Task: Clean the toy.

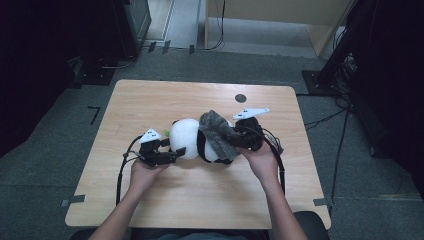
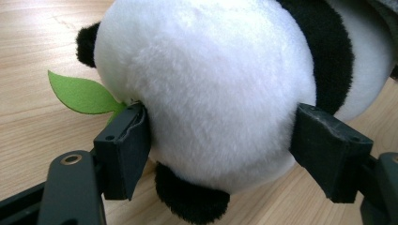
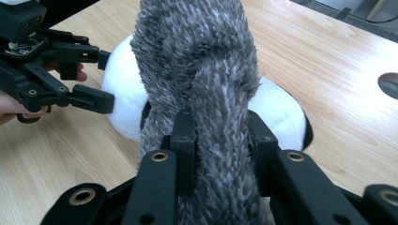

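A toy panda (image 1: 192,142) lies on its side near the middle of the wooden table (image 1: 150,195), a green leaf (image 2: 80,93) poking out by its head. The left gripper (image 1: 176,152) has its jaws pressed into the white plush of the head, one on each side, pinning it in place. The right gripper (image 3: 220,140) is clenched on a fuzzy grey cloth (image 1: 218,131) (it could be a small scarf or blanket), which drapes across the panda's body. Judging by this, the cloth is laid over but not yet wrapped or settled; tucking it round the toy and letting go remain.
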Available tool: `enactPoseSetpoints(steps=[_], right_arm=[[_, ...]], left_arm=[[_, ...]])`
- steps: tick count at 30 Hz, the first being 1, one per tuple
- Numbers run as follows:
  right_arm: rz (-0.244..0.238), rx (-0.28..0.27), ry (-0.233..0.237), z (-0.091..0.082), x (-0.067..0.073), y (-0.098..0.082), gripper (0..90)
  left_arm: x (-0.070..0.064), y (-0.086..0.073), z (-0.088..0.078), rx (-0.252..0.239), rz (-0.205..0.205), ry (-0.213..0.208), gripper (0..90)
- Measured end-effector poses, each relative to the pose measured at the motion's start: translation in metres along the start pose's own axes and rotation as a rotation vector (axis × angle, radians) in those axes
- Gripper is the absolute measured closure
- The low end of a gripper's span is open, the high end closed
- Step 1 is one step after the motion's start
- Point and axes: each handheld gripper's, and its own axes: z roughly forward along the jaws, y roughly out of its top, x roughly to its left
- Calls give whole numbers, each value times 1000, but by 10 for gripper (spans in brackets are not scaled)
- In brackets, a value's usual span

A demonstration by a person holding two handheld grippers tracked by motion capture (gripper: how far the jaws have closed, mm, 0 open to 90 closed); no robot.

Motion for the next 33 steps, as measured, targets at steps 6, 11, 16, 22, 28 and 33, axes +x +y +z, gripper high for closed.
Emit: enactPoseSetpoints(steps=[6, 11, 16, 22, 28, 33], right_arm=[[-1, 3, -10, -4, -2, -2, 711], [1, -1, 5, -8, 1, 0, 709], [-18, -14, 41, -9, 9, 7, 712], [-38, -3, 97, 7, 23, 18, 712], [-48, 1, 165, 29, 36, 32, 713], [-52, 22, 206, 53, 47, 42, 713]], left_arm=[[0, 0, 0, 0, -2, -2, 231], [1, -1, 0, 1, -21, -8, 231], [1, -1, 0, -1, -18, -7, 230], [1, -1, 0, 0, -15, -8, 230], [1, -1, 0, -3, -14, -8, 230], [1, -1, 0, -6, -7, -2, 230]])
